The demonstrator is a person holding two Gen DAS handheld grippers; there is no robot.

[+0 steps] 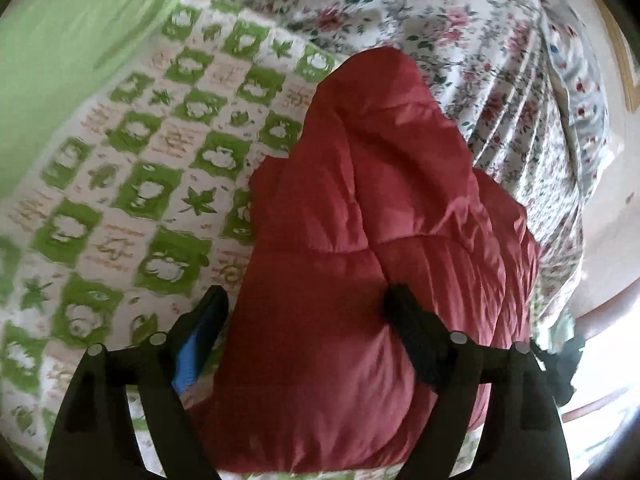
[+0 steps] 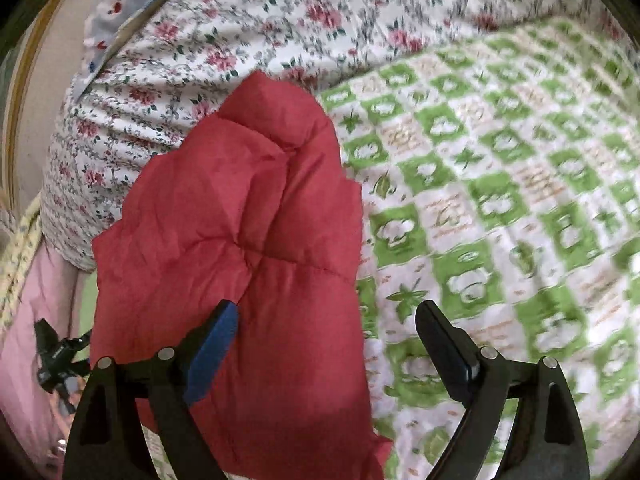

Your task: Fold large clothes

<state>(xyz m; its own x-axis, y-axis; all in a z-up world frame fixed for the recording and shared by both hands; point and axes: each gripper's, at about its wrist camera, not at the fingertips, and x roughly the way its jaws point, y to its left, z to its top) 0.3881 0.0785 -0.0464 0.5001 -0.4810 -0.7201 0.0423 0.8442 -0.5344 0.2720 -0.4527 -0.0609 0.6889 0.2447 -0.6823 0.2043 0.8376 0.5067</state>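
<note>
Red quilted jacket (image 1: pixel 360 208): puffy cloth, faintly shiny, creased. Green-patterned bedsheet (image 1: pixel 132 184): matt woven cloth. Flowered quilt (image 2: pixel 248 40): soft matt cotton, gathered in folds. Left gripper (image 1: pixel 308 308) and right gripper (image 2: pixel 326 320): matt black plastic, blue pads, bright metal pins.

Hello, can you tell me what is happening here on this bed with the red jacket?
A person is folding a red padded jacket on a bed with a green-and-white patterned sheet, using two tools. The left hand-held gripper and the right hand-held gripper both hover open over the near end of the jacket, gripping nothing. The jacket lies bunched into a narrow bundle, beside a floral quilt.
</note>
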